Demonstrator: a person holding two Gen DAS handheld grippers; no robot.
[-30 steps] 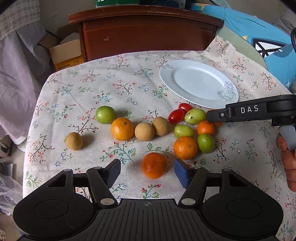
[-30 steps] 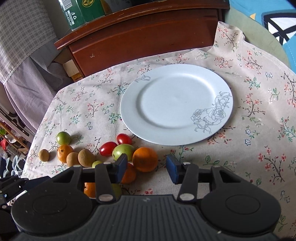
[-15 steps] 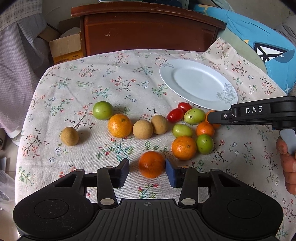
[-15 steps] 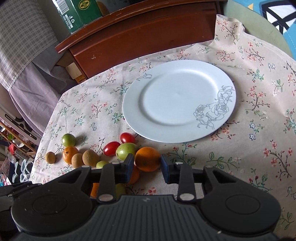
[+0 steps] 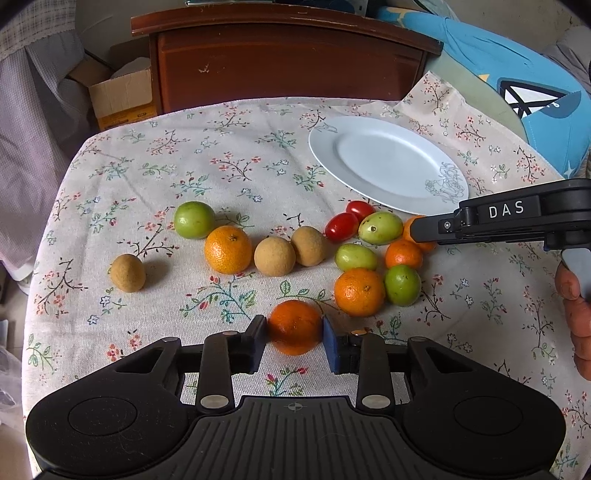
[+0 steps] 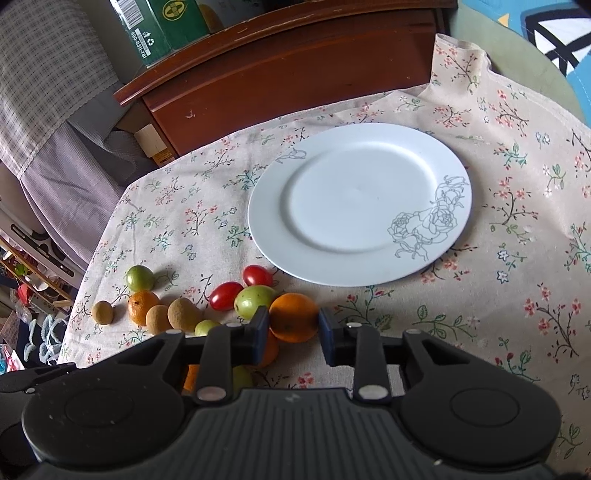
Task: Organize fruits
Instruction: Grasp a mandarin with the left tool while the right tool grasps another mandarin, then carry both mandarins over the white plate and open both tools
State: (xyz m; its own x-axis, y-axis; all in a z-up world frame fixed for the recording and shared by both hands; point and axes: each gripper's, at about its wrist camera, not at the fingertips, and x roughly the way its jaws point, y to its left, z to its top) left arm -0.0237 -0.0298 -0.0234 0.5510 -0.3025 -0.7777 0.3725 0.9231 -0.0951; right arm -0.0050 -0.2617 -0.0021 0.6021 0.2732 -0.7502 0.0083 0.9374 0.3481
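Several oranges, green fruits, brown fruits and two red tomatoes [image 5: 341,226] lie on the floral tablecloth. My left gripper [image 5: 294,328] is shut on the nearest orange [image 5: 294,326], pads touching both sides, on the cloth. My right gripper [image 6: 293,322] is shut on another orange [image 6: 294,316] just in front of the white plate [image 6: 360,203]. The right gripper also shows from the side in the left wrist view [image 5: 417,229], covering most of its orange. The plate [image 5: 386,162] holds nothing.
A dark wooden cabinet [image 5: 284,55] stands behind the table. A cardboard box [image 5: 122,92] sits at back left, a blue cushion [image 5: 517,85] at back right. A green carton [image 6: 166,26] rests on the cabinet. The table's edges fall away left and right.
Both grippers' jaws have closed from wide open onto their oranges. The left gripper moved forward around its orange; the right moved in on its orange.
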